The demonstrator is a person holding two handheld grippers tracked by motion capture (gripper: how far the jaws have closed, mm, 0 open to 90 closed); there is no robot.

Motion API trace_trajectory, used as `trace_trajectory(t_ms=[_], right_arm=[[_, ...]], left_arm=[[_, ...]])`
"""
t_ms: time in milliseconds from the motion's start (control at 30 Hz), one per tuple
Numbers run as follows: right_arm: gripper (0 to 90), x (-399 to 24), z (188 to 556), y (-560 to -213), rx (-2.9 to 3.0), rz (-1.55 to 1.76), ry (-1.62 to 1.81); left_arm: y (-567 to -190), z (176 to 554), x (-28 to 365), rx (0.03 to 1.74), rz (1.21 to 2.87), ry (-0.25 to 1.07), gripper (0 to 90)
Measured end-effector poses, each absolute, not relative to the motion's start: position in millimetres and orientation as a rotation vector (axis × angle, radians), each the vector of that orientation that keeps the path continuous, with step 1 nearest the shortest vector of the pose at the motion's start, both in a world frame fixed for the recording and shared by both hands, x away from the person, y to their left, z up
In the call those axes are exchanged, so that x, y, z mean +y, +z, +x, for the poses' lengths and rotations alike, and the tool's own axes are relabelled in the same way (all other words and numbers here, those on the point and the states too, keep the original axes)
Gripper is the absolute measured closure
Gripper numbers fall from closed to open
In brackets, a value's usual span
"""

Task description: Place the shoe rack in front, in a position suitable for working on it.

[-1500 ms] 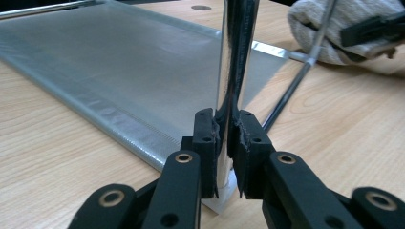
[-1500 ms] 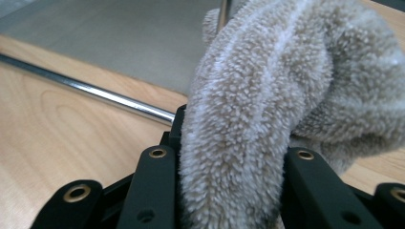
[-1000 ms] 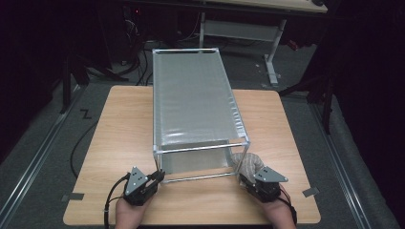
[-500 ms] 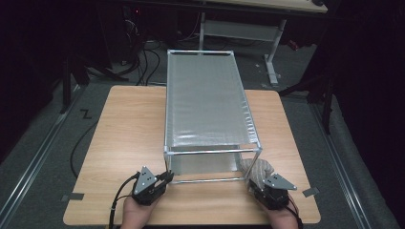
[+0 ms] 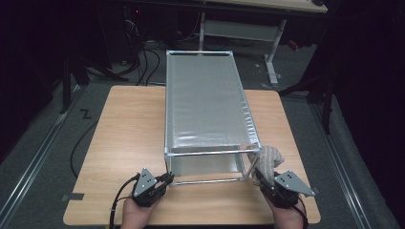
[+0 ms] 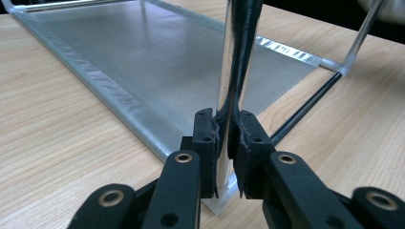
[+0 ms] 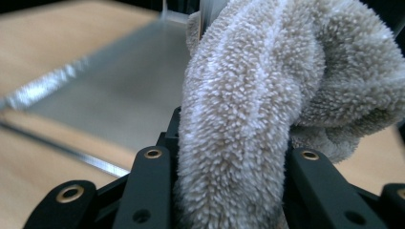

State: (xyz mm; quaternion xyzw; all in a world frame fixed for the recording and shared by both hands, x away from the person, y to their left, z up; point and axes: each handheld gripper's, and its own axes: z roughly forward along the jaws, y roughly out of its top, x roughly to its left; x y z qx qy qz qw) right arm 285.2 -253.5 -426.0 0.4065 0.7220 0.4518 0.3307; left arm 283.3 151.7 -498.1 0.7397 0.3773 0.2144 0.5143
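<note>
Your left tool (image 5: 162,180) is clamped narrow on the near-left upright post (image 6: 228,71) of the metal rack (image 5: 205,102), low on the post, just above its foot on the worktop (image 5: 119,129). Your right tool (image 5: 263,177) holds a grey fleecy cloth (image 5: 270,160); its jaws have just been opening, yet in the right gripper view the cloth (image 7: 248,109) fills the gap between them and bulges above.

The relation that governs the next move: the cloth sits at the lower right of the high view, touching or just beside the rack's near-right upright (image 5: 251,162); actual contact cannot be confirmed. That post stands vertical, so a wipe would run up or down its length. The right hand is the nearer; the left only steadies the frame.

The rack stands centre frame, its long axis running away from you toward the top, with a mesh shelf (image 6: 157,62) low. The worktop is pale wood. Beyond it the room is dark, with cables (image 5: 143,57) and another desk's legs (image 5: 272,52).
</note>
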Motion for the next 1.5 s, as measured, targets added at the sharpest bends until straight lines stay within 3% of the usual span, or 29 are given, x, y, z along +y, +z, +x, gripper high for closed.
trace_trajectory(t_ms=[167, 733, 900, 1500], right_arm=[[65.5, -256.0, 278.6, -412.8, 1.836, 1.040, 1.217], [65.9, -254.0, 306.5, -484.1, 2.199, 1.183, 1.008], [65.9, -255.2, 308.5, -487.6, 2.219, 1.190, 1.002], [65.6, -253.3, 283.8, -410.2, 1.890, 1.011, 1.173]], left_arm=[[-498.5, 282.2, 149.6, 0.894, 1.780, 0.511, 80.0], [-498.5, 282.9, 149.5, 0.899, 1.778, 0.512, 80.0], [-498.7, 282.8, 149.6, 0.897, 1.781, 0.514, 80.0], [-500.1, 281.3, 150.7, 0.884, 1.792, 0.536, 80.0]])
